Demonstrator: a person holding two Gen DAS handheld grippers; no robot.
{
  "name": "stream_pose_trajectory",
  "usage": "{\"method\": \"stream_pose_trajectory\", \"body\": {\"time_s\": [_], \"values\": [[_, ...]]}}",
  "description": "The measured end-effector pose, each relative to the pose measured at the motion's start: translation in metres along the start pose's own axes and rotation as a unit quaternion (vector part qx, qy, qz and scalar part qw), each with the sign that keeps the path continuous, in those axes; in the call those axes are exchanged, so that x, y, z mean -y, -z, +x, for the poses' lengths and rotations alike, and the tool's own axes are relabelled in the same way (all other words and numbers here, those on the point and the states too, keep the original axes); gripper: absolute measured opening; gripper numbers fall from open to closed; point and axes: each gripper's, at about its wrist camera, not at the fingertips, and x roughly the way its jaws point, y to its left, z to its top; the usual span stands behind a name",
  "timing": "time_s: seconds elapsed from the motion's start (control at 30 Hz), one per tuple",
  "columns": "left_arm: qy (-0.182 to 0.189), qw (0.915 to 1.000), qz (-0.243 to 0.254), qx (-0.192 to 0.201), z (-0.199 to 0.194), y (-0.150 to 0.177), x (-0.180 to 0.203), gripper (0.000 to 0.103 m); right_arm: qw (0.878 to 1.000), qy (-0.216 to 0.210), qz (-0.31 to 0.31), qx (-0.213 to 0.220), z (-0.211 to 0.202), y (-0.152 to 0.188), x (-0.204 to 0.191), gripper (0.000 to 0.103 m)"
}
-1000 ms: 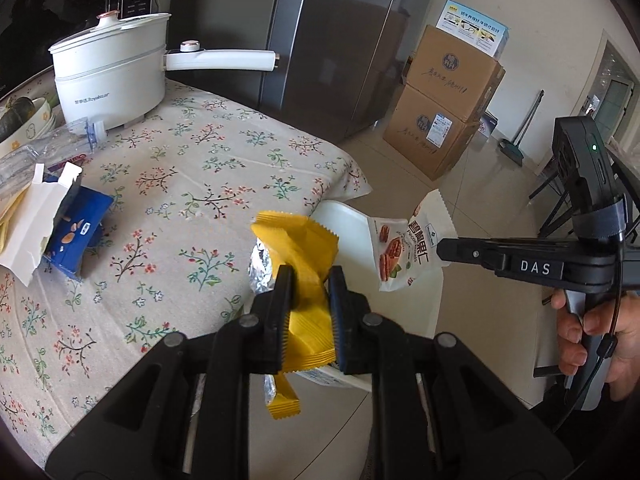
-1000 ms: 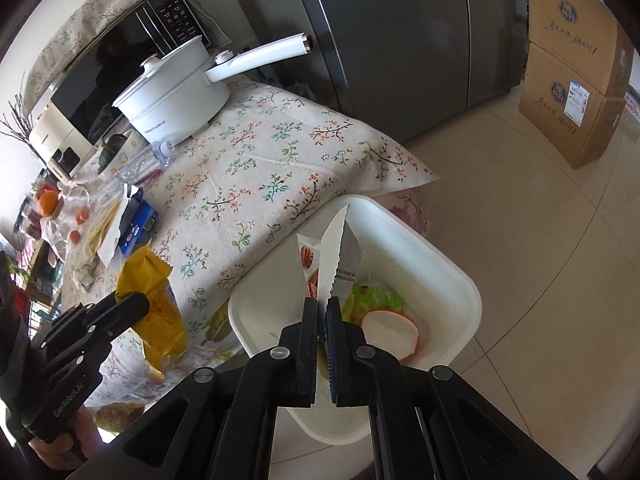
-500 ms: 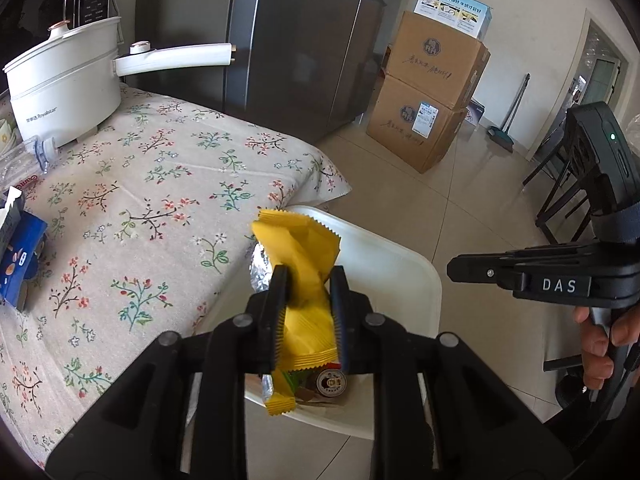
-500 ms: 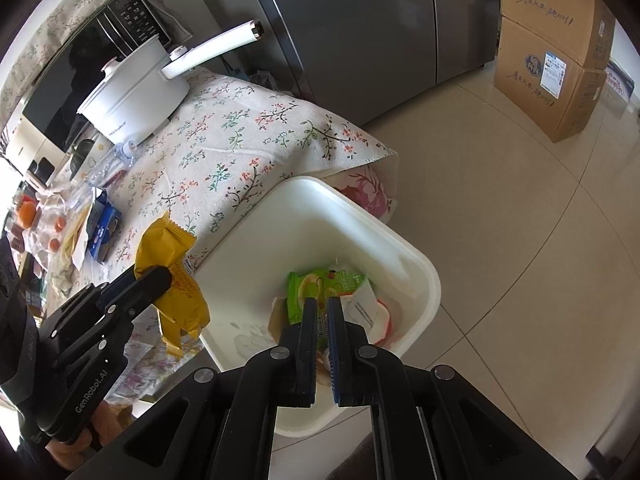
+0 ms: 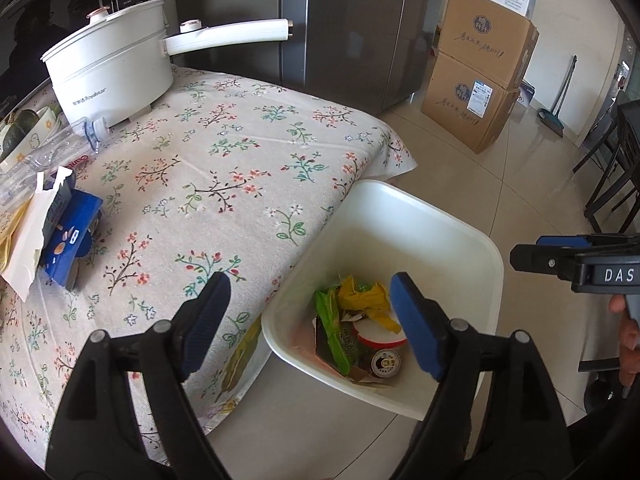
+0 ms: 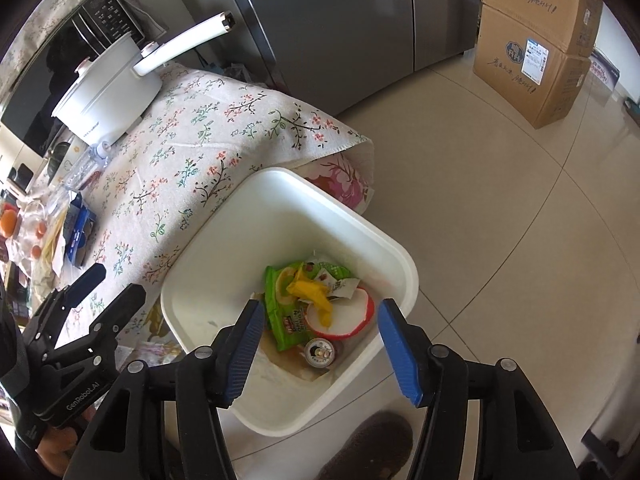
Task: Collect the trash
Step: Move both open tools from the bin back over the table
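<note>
White pot (image 5: 112, 76) on floral tablecloth (image 5: 224, 184); stacked cardboard boxes (image 5: 480, 80), grey fridge (image 5: 352, 24)

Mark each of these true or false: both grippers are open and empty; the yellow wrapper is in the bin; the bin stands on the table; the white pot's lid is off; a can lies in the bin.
1. Both grippers are open and empty. True: the left gripper and right gripper hold nothing.
2. The yellow wrapper is in the white bin. True.
3. The bin stands on the table. False: it stands on the floor beside the table.
4. The white pot has its lid off. False: the lid is on.
5. A can lies in the bin. True.
</note>
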Motion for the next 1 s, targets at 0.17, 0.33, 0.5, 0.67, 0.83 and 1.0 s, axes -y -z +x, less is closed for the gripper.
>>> {"method": "stream_pose_trajectory", "body": {"time_s": [0.17,0.33,0.5,0.67,0.83,1.0], "values": [[-0.007,0.9999,-0.011,-0.001,-0.008,0.002,-0.010,0.086,1.000,0.008,-0.008,0.001,0.000,0.000,-0.006,0.066],[-0.017,0.9998,-0.011,-0.001,-0.013,0.003,-0.021,0.088,1.000,0.013,-0.018,0.006,-0.001,-0.001,-0.014,0.069],[-0.027,0.9995,-0.019,0.002,-0.021,0.005,-0.035,0.089,0.999,0.017,-0.026,0.011,-0.002,-0.004,-0.025,0.071],[-0.040,0.9987,-0.031,0.007,-0.028,0.006,-0.053,0.090,0.999,0.013,-0.036,0.014,0.000,-0.009,-0.040,0.072],[-0.056,0.9974,-0.044,0.012,-0.038,0.010,-0.074,0.091,0.998,0.012,-0.053,0.017,0.002,-0.012,-0.059,0.073],[-0.070,0.9956,-0.059,0.019,-0.050,0.013,-0.096,0.092,0.998,0.005,-0.066,0.018,0.005,-0.015,-0.079,0.074]]}}
